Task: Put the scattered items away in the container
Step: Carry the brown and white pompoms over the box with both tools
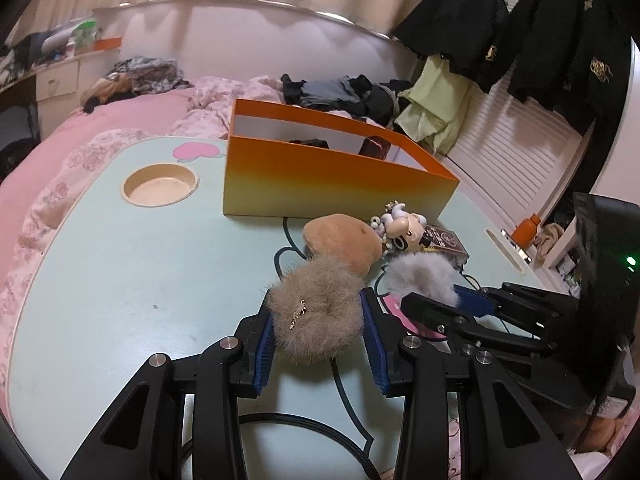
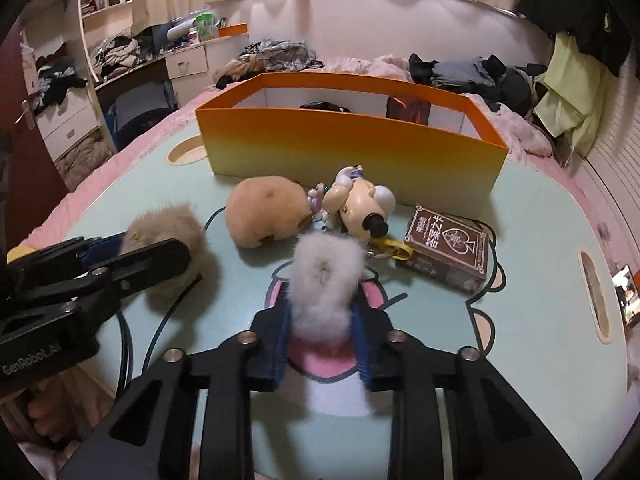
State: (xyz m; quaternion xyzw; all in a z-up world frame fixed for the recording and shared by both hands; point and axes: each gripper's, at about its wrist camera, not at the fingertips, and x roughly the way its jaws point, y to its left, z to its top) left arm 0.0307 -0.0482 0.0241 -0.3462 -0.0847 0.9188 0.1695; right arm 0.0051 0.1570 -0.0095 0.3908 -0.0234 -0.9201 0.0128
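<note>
My left gripper (image 1: 316, 305) is shut on a beige fluffy pom-pom (image 1: 312, 320) with a small gold charm, just above the pale green table (image 1: 120, 280). To its right, my right gripper (image 2: 323, 305) is shut on a grey-white fluffy pom-pom (image 2: 324, 276). Beyond them lie a tan plush (image 2: 264, 212), a cartoon dog figurine (image 2: 360, 204) on a yellow strap, and a brown card box (image 2: 448, 248). The orange container (image 2: 340, 144) stands open at the table's far side, with a black item (image 2: 324, 106) and a dark red item (image 2: 408, 108) inside.
A round cup recess (image 1: 160, 184) is sunk in the table left of the container, and a slot handle (image 2: 596, 296) is cut near the right edge. A black cable (image 1: 280, 420) trails under my left gripper. The table sits on a pink bed (image 1: 100, 128) with piled clothes.
</note>
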